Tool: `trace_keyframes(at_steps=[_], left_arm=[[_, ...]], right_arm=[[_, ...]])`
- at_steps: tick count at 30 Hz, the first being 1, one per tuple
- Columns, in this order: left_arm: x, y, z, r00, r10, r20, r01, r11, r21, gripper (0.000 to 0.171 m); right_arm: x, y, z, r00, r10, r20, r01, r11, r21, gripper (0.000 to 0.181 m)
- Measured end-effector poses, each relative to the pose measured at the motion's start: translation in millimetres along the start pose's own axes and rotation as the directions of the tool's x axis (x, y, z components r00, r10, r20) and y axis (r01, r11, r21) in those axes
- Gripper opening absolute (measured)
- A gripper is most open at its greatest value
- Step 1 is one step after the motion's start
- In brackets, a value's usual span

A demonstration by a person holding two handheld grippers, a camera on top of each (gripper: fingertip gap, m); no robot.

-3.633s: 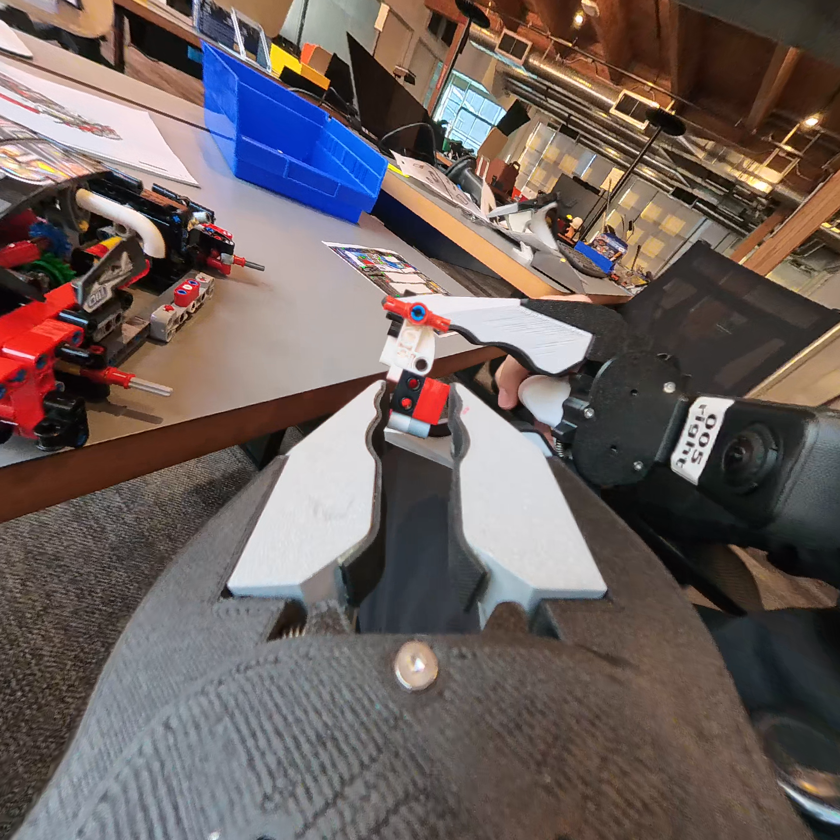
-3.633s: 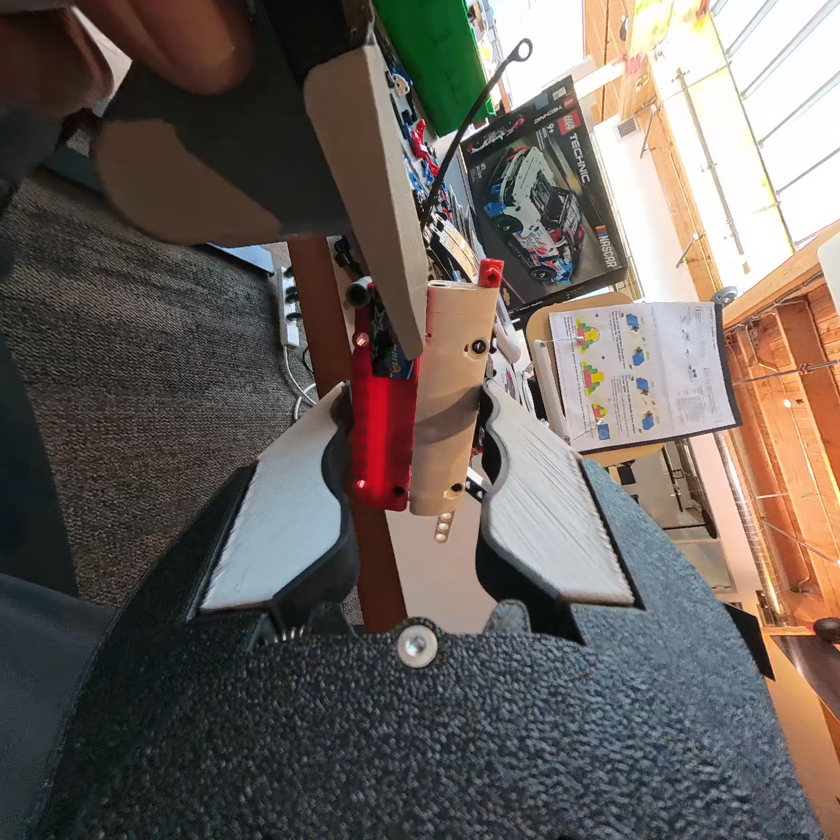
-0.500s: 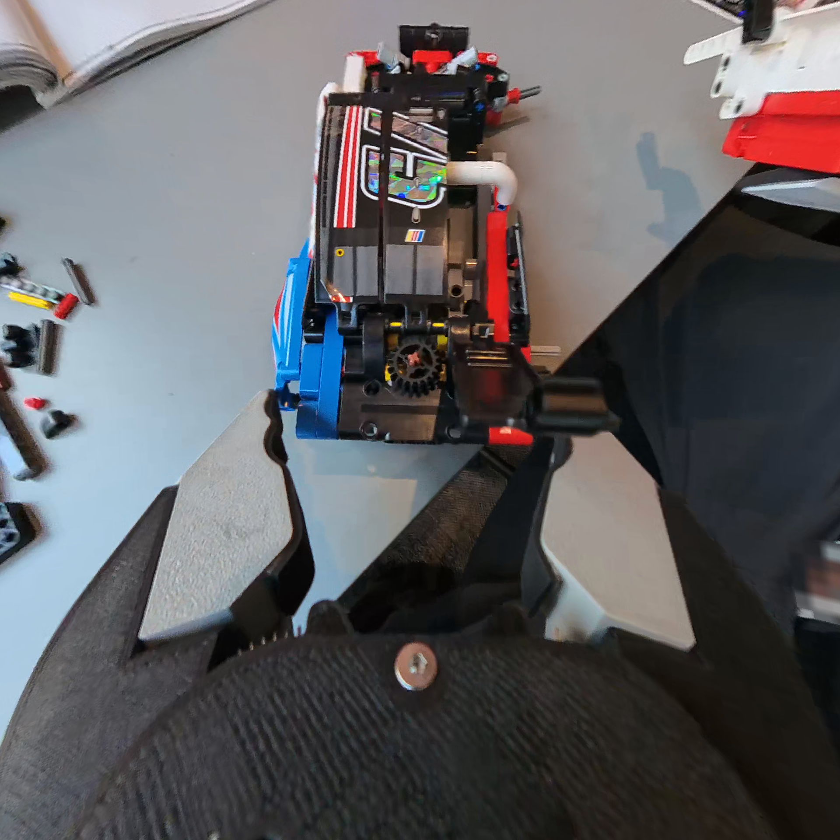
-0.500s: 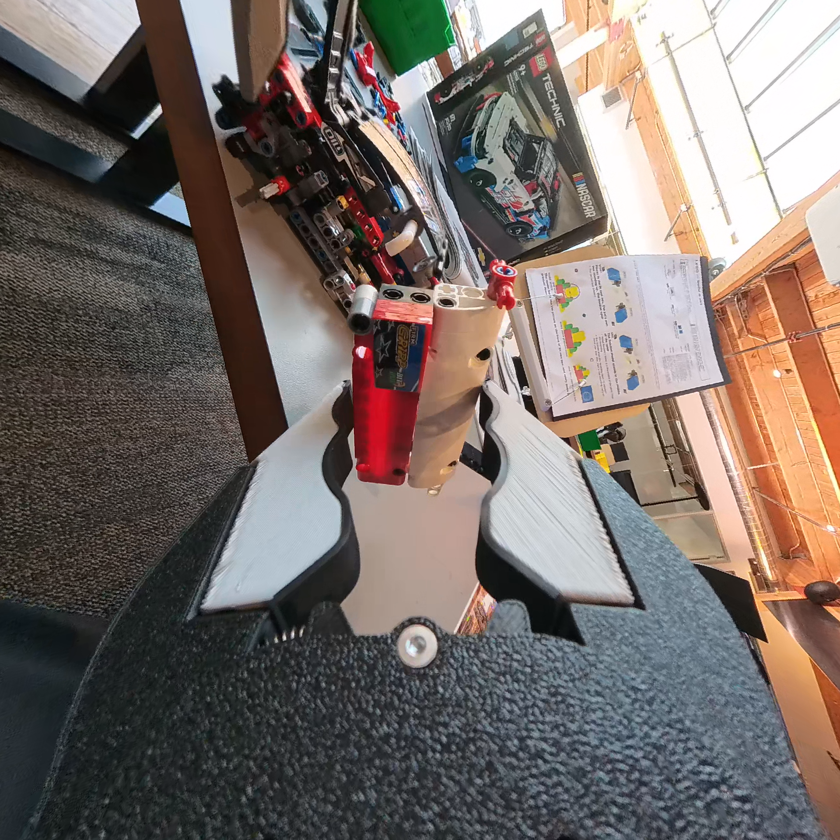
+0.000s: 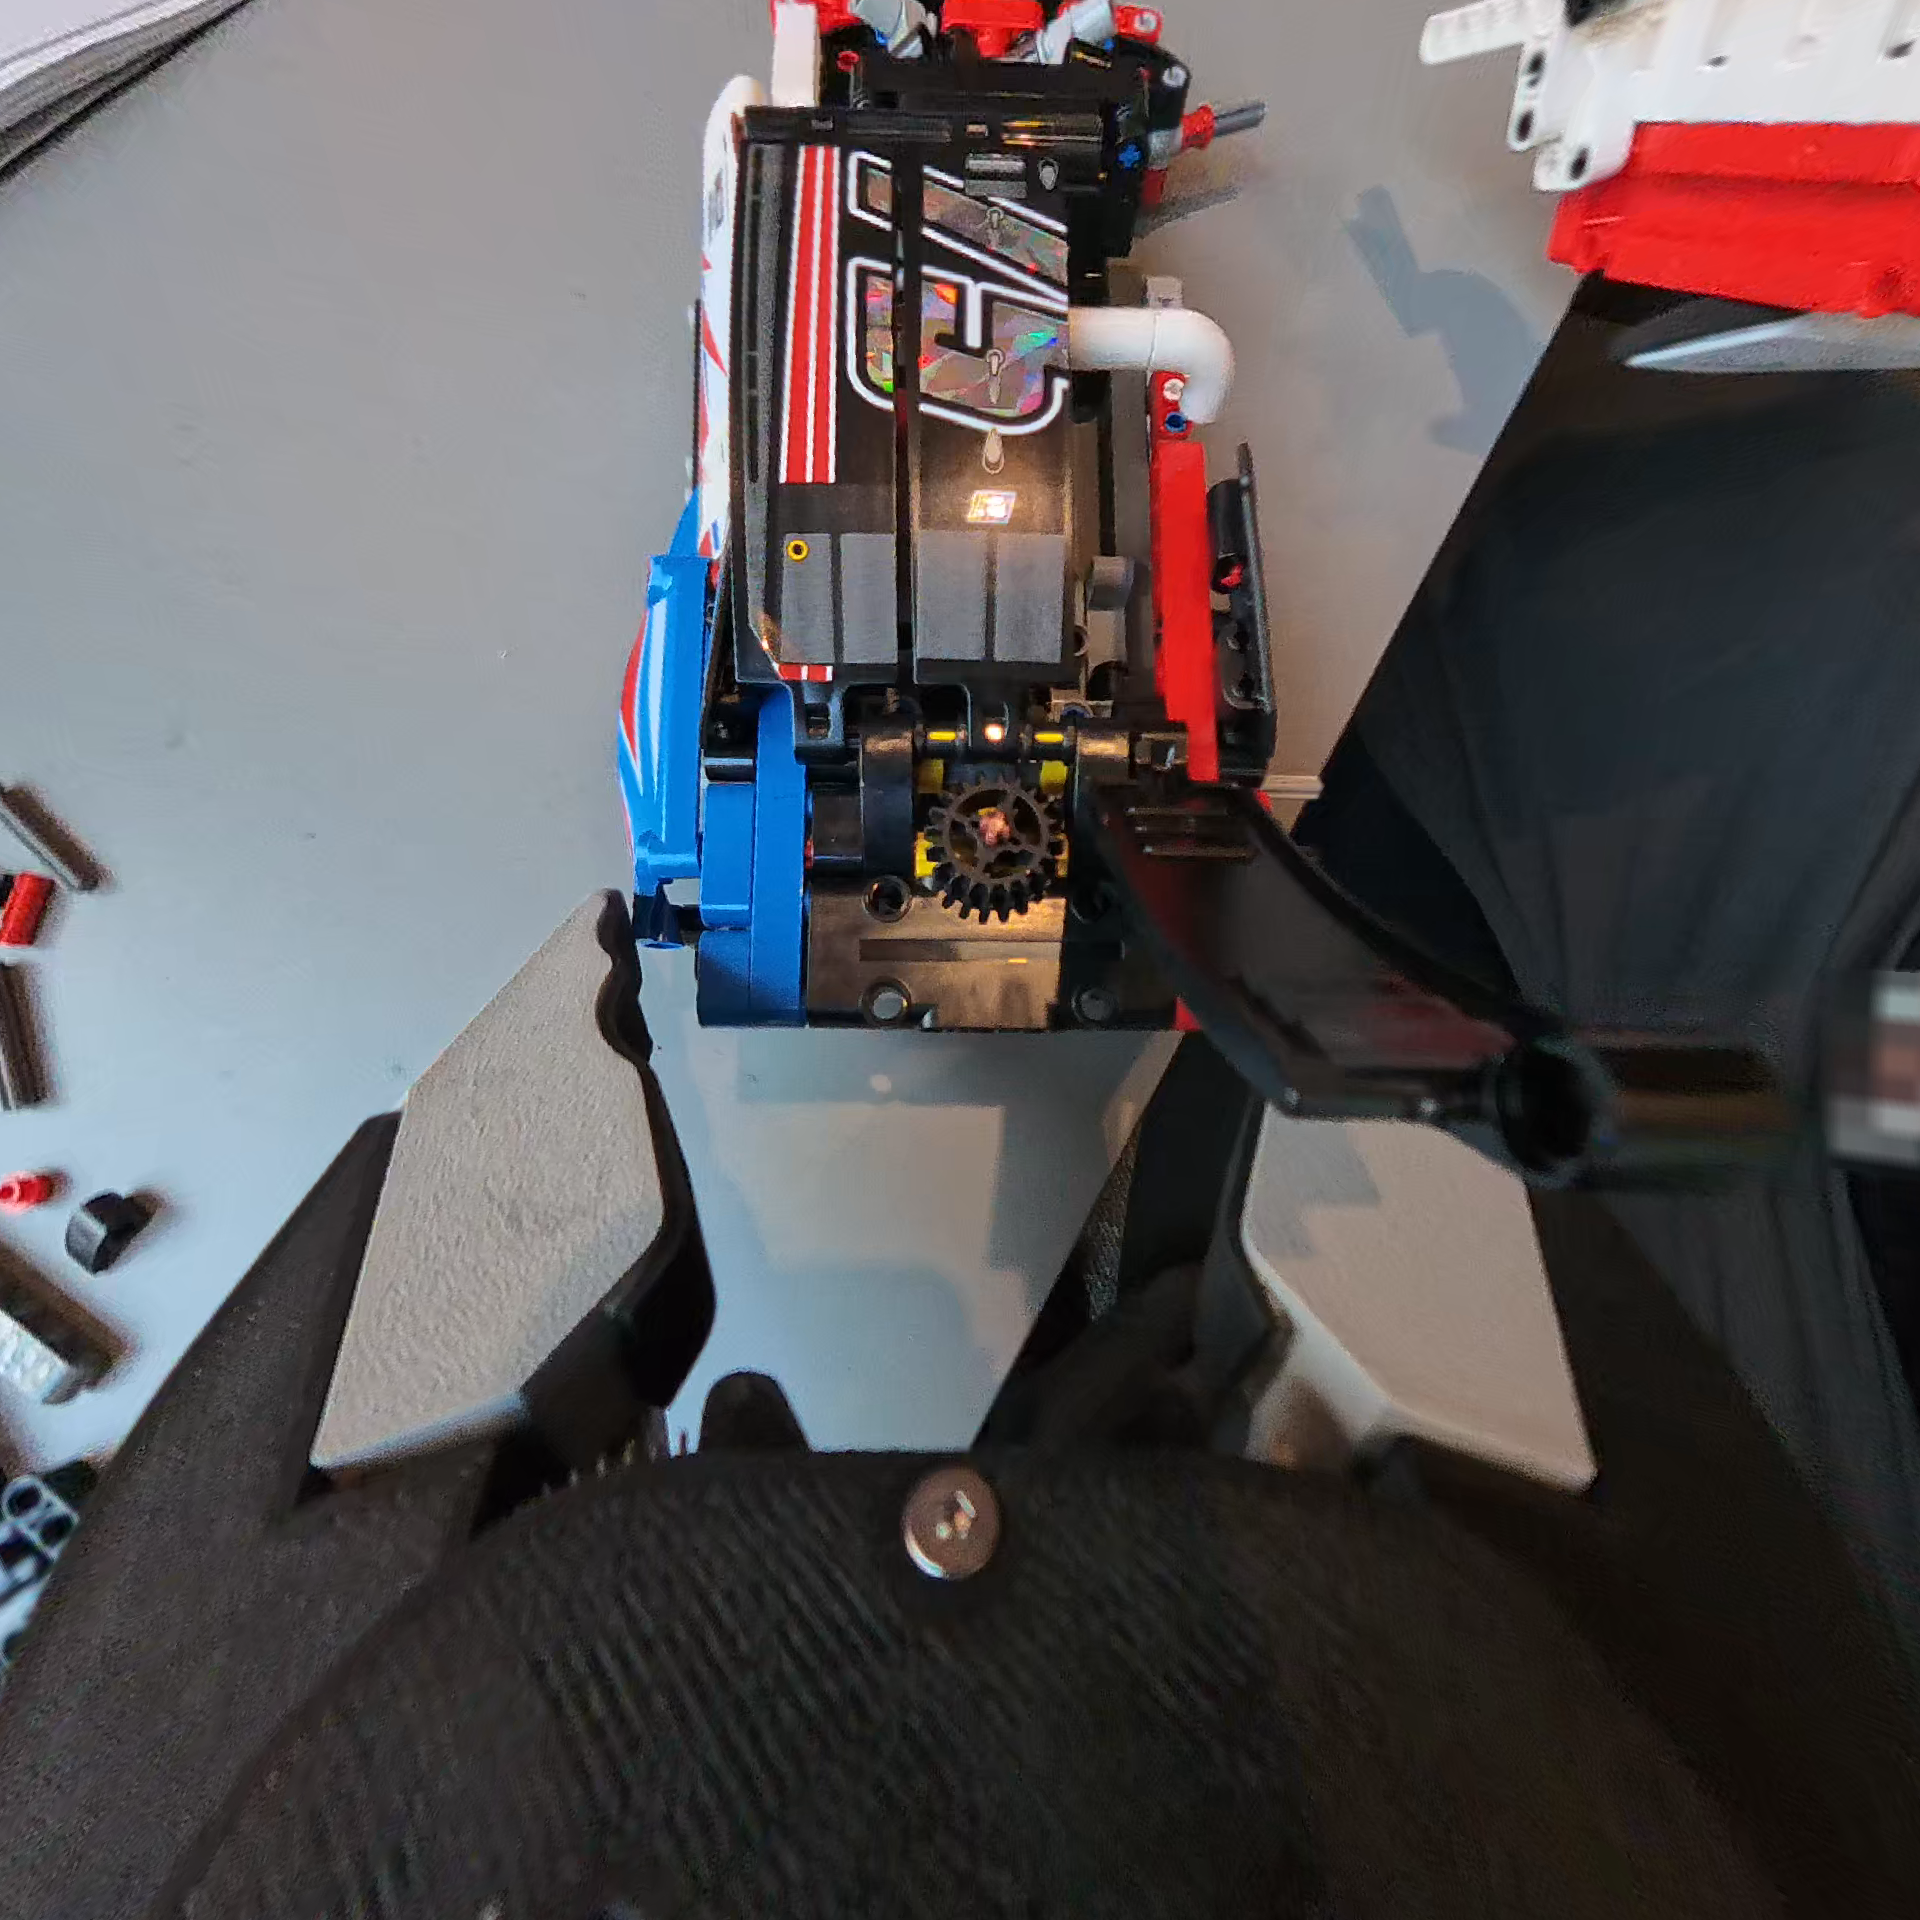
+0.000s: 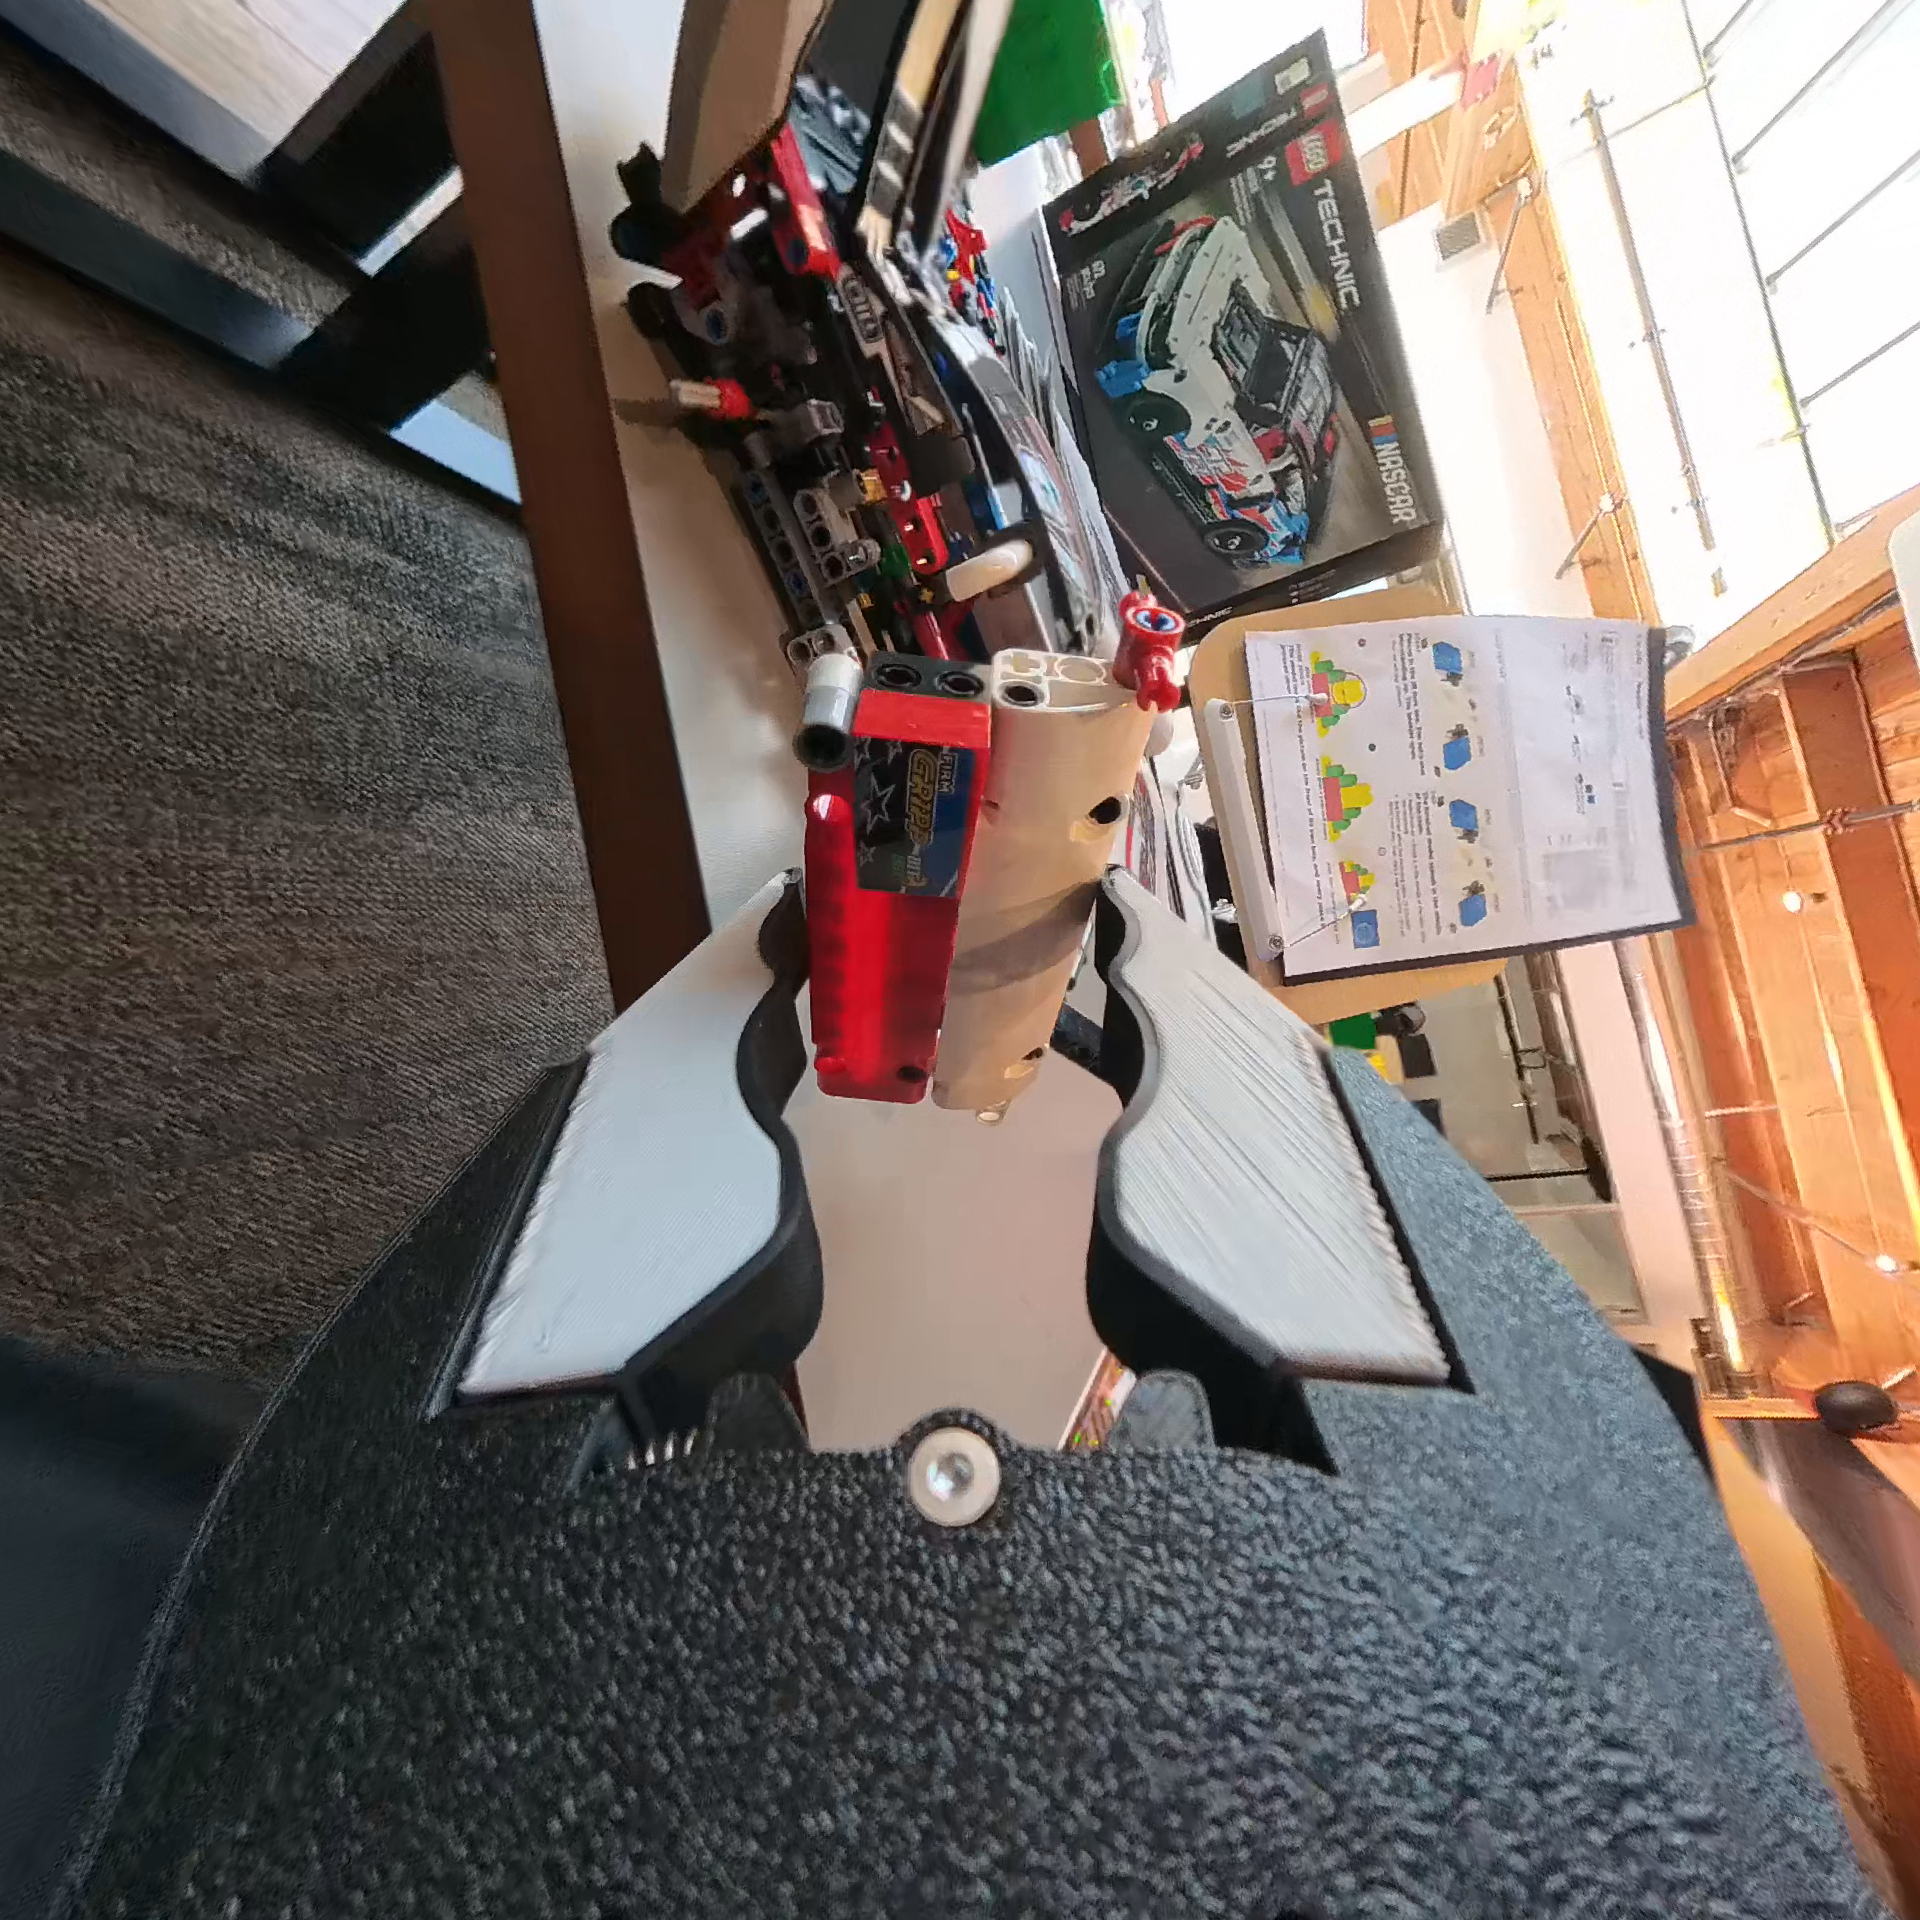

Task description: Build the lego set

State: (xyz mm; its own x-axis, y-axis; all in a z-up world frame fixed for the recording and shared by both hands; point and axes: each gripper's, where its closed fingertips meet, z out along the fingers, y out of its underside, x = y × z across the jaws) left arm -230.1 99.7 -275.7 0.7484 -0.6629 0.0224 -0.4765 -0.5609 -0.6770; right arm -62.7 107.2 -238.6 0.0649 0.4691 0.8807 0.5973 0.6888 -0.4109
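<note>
1. I count one car (image 5: 935, 540) on the table (image 5: 312, 468), one red-and-white panel (image 6: 935, 894), and several loose pieces (image 5: 42, 1039) left.
2. The car's long axis runs away from my left gripper (image 5: 935, 1039), gear end nearest.
3. Left claw gapes wide, empty; right gripper (image 6: 951, 914) clamps the panel lengthwise.
4. Since half a second ago, the car looms closer.

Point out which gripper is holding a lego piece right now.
The right gripper: its fingers clamp a red-and-white panel assembly. The left gripper is open and empty, facing the rear of the car model on the table.
</note>
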Motion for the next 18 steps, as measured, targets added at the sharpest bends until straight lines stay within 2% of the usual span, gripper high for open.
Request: trace_keyframes(at_steps=[1, 6, 10, 14, 16, 18], left_arm=[[0.1, -0.1, 0.0, 1.000, 0.019, -0.020, -0.019, 1.000, -0.001, 0.119], [-0.5, -5.0, 4.6, 0.991, 0.098, -0.090, -0.100, 0.995, -0.017, 0.119], [-4.6, 1.1, -4.8, 0.996, 0.050, -0.070, -0.051, 0.999, -0.013, 0.115], [-16.7, 22.2, -40.2, 0.997, 0.032, 0.067, -0.032, 0.999, 0.006, 0.102], [-12.7, 27.1, -65.2, 0.996, 0.011, 0.093, -0.014, 0.999, 0.032, 0.100], [-4.2, 20.0, -93.9, 0.990, -0.016, 0.138, 0.005, 0.997, 0.075, 0.078]], right_arm=[[-2.3, -1.5, 0.9, 1.000, -0.024, -0.001, 0.024, 1.000, -0.006, 0.053], [-9.8, -12.2, 11.6, 0.990, -0.142, -0.026, 0.140, 0.987, -0.075, 0.053], [-16.7, -7.9, 24.5, 0.976, -0.214, -0.028, 0.206, 0.960, -0.188, 0.053], [-17.4, -11.3, 32.9, 0.973, -0.229, -0.042, 0.213, 0.947, -0.240, 0.053], [-16.5, -16.2, 37.8, 0.969, -0.241, -0.057, 0.220, 0.944, -0.245, 0.053], [-18.1, -18.6, 43.6, 0.965, -0.257, -0.058, 0.236, 0.939, -0.249, 0.053]])
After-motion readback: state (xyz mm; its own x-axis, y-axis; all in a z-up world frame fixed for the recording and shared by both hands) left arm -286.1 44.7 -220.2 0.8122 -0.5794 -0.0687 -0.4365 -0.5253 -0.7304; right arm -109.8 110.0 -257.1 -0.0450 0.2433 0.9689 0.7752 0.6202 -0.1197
